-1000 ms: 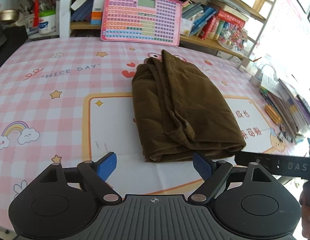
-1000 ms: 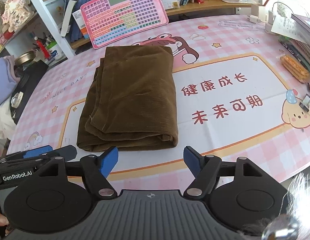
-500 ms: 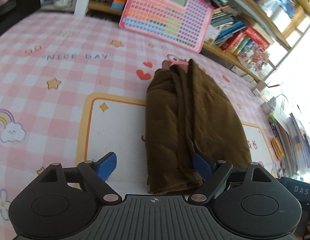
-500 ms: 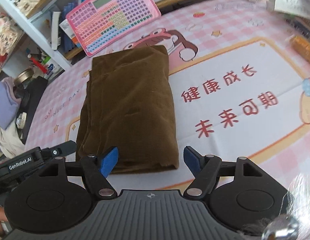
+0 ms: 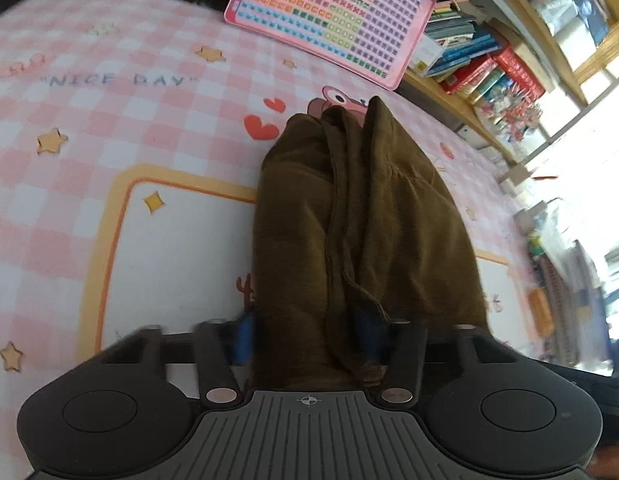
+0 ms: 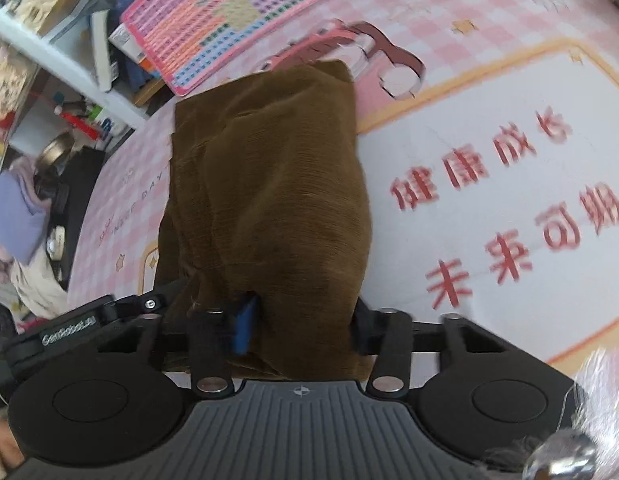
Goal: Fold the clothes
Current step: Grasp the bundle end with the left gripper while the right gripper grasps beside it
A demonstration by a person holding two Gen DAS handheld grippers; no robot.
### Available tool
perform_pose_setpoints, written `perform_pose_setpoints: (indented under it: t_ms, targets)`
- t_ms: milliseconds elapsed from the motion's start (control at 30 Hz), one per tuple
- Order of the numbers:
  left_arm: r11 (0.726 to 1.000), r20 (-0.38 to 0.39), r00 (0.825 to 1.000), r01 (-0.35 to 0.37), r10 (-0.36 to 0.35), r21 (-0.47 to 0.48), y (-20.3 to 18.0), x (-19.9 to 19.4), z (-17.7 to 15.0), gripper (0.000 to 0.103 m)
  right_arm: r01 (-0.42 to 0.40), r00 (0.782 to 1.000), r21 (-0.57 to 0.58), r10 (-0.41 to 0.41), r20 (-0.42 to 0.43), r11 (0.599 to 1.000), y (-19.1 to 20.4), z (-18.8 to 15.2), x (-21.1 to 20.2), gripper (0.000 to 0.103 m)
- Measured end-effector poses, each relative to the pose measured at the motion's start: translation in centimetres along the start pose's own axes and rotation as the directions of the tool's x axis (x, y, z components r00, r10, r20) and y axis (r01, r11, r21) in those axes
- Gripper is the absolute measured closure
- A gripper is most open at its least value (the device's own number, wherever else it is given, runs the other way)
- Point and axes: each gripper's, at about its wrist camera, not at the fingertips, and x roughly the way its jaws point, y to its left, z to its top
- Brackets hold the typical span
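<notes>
Folded brown garment [image 5: 361, 224] lies mid-frame on the pink checked worktop [image 5: 109, 128], its near edge between the jaws of left gripper [image 5: 305, 332] and right gripper [image 6: 301, 320], both seemingly half-closed on it, blurred.

- The brown cloth [image 5: 361, 216] lay in a long pile down the middle of the table [image 5: 69, 128] and blocked that strip.
- Its near end sat between the fingers of the left gripper [image 5: 305, 334] and of the right gripper [image 6: 301, 320], so neither gap was free.
- Left of the cloth, the table was bare and wide, with room to pass.
- Right of the cloth, the white part with red letters [image 6: 505, 200] was bare too.
- At the far edge, a pink board [image 5: 333, 16] leaned on the shelf [image 5: 441, 88] and closed that way.
- Books [image 5: 549, 276] crowded the right edge.
</notes>
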Motion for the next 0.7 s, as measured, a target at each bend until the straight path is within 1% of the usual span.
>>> perform_pose_setpoints:
  t_ms: [33, 67, 133, 167, 200, 233, 300, 333, 367, 400, 433, 467, 500, 533, 600, 633, 700]
  targets:
    - [0.999, 0.028, 1.0, -0.005, 0.003, 0.048, -0.8, -0.5, -0.1, 0.081, 0.021, 1.0, -0.043, -0.02, 0.018, 0.999, 0.6, 0.0, -0.3, 0.072]
    - [0.995, 0.057, 0.998, -0.013, 0.007, 0.1, -1.7, -1.1, -0.2, 0.082, 0.036, 0.999, -0.104, -0.031, 0.044, 0.994, 1.4, 0.0, -0.7, 0.077]
    - [0.974, 0.128, 0.992, -0.046, 0.018, 0.222, -3.9, -2.3, -0.7, 0.082, 0.067, 0.993, -0.225, -0.044, 0.105, 0.972, 3.1, -0.5, -1.5, 0.08]
    - [0.965, 0.147, 0.989, -0.057, 0.02, 0.255, -4.5, -2.6, -0.9, 0.082, 0.086, 0.99, -0.29, -0.048, 0.134, 0.953, 3.9, -0.8, -1.9, 0.081]
    - [0.971, 0.131, 0.991, -0.05, 0.019, 0.233, -4.1, -2.3, -0.8, 0.082, 0.094, 0.988, -0.323, -0.05, 0.143, 0.942, 4.2, -1.0, -2.0, 0.081]
    - [0.977, 0.115, 0.993, -0.043, 0.019, 0.211, -3.7, -2.1, -0.7, 0.082, 0.098, 0.989, -0.33, -0.055, 0.137, 0.939, 4.2, -1.0, -1.9, 0.081]
    - [0.986, 0.082, 0.996, -0.03, 0.016, 0.165, -2.8, -1.5, -0.4, 0.081, 0.095, 0.993, -0.293, -0.068, 0.099, 0.951, 3.4, -0.9, -1.3, 0.081]
    - [0.99, 0.066, 0.998, -0.024, 0.015, 0.142, -2.4, -1.3, -0.3, 0.078, 0.087, 0.994, -0.262, -0.068, 0.081, 0.961, 2.9, -0.8, -1.0, 0.08]
    - [0.993, 0.05, 0.999, -0.018, 0.013, 0.119, -2.0, -1.0, -0.2, 0.074, 0.081, 0.996, -0.231, -0.068, 0.064, 0.97, 2.3, -0.6, -0.8, 0.075]
    - [0.995, 0.034, 0.999, -0.018, 0.014, 0.095, -1.6, -0.7, -0.1, 0.063, 0.068, 0.997, -0.199, -0.059, 0.05, 0.978, 1.8, -0.5, -0.6, 0.072]
    - [0.997, 0.018, 1.0, -0.027, 0.026, 0.068, -1.1, -0.5, -0.1, 0.051, 0.059, 0.998, -0.168, -0.053, 0.042, 0.984, 1.4, -0.3, -0.6, 0.063]
    - [0.998, 0.003, 0.999, -0.035, 0.035, 0.044, -0.7, -0.3, 0.0, 0.047, 0.05, 0.998, -0.136, -0.046, 0.035, 0.989, 0.9, -0.1, -0.5, 0.056]
    - [0.999, -0.005, 0.999, -0.036, 0.036, 0.025, -0.2, -0.2, 0.0, 0.043, 0.042, 0.999, -0.105, -0.039, 0.028, 0.994, 0.5, 0.0, -0.4, 0.053]
    - [1.0, -0.01, 1.0, -0.027, 0.027, 0.011, 0.0, 0.1, 0.0, 0.04, 0.026, 1.0, -0.077, -0.025, 0.019, 0.997, 0.0, 0.2, -0.3, 0.05]
    - [1.0, -0.016, 1.0, -0.005, 0.005, -0.004, 0.3, 0.6, 0.1, 0.038, -0.004, 1.0, -0.026, 0.004, -0.006, 1.0, -0.8, 0.9, 0.0, 0.045]
    - [1.0, -0.017, 1.0, 0.006, -0.006, -0.008, 0.5, 0.8, 0.2, 0.038, -0.01, 1.0, -0.015, 0.01, -0.019, 1.0, -1.0, 1.1, 0.3, 0.044]
    - [1.0, -0.016, 1.0, 0.027, -0.027, -0.011, 0.4, 1.2, 0.5, 0.039, -0.016, 1.0, -0.029, 0.015, -0.022, 0.999, -0.7, 1.4, 0.7, 0.043]
